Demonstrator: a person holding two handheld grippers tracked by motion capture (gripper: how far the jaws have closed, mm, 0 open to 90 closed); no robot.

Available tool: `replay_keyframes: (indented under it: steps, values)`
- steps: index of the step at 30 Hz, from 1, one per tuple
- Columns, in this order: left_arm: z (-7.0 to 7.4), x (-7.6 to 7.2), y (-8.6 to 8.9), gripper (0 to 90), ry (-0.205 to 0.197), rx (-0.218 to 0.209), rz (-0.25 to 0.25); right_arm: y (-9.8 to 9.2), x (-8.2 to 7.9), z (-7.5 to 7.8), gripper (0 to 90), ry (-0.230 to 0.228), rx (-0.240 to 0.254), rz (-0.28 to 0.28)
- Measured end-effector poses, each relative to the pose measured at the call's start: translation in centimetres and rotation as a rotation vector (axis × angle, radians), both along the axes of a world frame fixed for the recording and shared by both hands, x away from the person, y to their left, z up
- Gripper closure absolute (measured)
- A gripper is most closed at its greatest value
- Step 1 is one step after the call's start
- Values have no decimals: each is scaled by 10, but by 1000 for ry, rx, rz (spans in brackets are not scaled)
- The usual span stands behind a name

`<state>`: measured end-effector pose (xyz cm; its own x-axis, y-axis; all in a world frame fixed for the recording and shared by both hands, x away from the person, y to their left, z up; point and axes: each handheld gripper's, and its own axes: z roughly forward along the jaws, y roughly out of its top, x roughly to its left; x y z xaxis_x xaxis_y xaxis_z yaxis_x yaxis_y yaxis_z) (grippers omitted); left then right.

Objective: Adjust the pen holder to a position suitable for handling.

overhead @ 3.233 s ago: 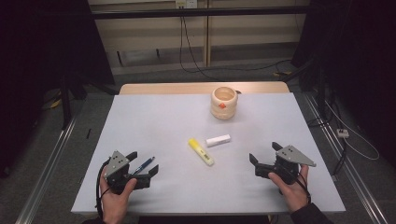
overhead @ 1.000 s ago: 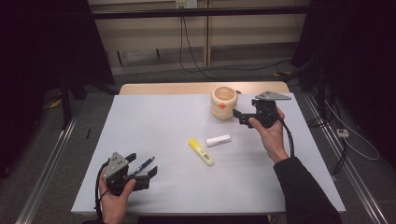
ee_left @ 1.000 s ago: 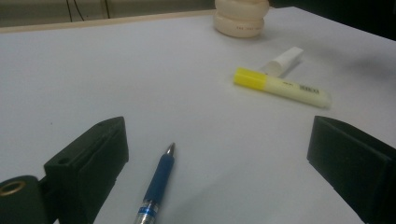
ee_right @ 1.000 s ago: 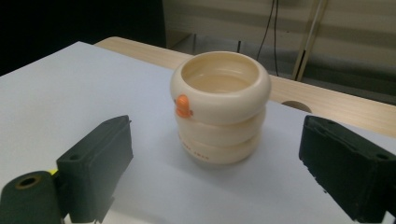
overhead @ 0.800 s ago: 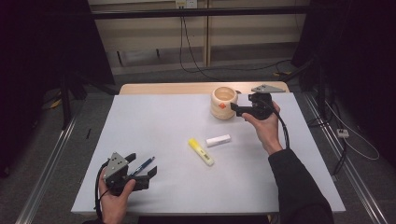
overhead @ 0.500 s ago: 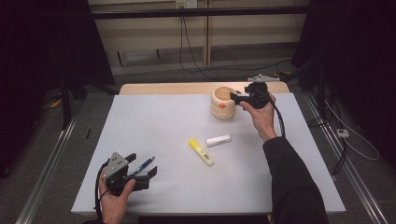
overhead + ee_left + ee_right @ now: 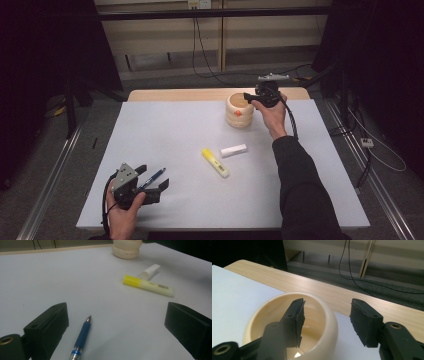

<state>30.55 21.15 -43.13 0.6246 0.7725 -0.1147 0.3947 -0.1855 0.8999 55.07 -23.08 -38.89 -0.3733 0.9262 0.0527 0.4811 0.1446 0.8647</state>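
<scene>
The right claw (image 7: 248, 96) hangs at the rim of the cream bowl (image 7: 239, 110), arm stretched far across the desk (image 7: 165, 130). Its jaws stand partly apart, one inside the bowl and one outside the wall, and have just been closing — the pads not yet pressing. The left claw (image 7: 152, 179), well short of the bowl at the near edge, gapes wide over one blue pen (image 7: 81, 337). One yellow highlighter (image 7: 215, 162) and one white stick (image 7: 234, 150) lie between bowl and pen. A second ago the right claw was beside the bowl — now it straddles the rim.
</scene>
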Motion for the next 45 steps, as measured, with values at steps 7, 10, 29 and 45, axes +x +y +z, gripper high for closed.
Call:
replay_keyframes:
  steps: [7,10,29,45]
  values:
    - [0,0,0,54,-1,0,-6,6,8,-4,484,26,0,12]
    - [0,0,0,54,1,-1,-5,9,12,-7,499,34,-13,4]
    - [0,0,0,54,9,-3,-4,5,15,-18,664,79,-5,3]
    - [-1,0,-1,54,21,7,-6,0,10,-17,729,86,35,16]
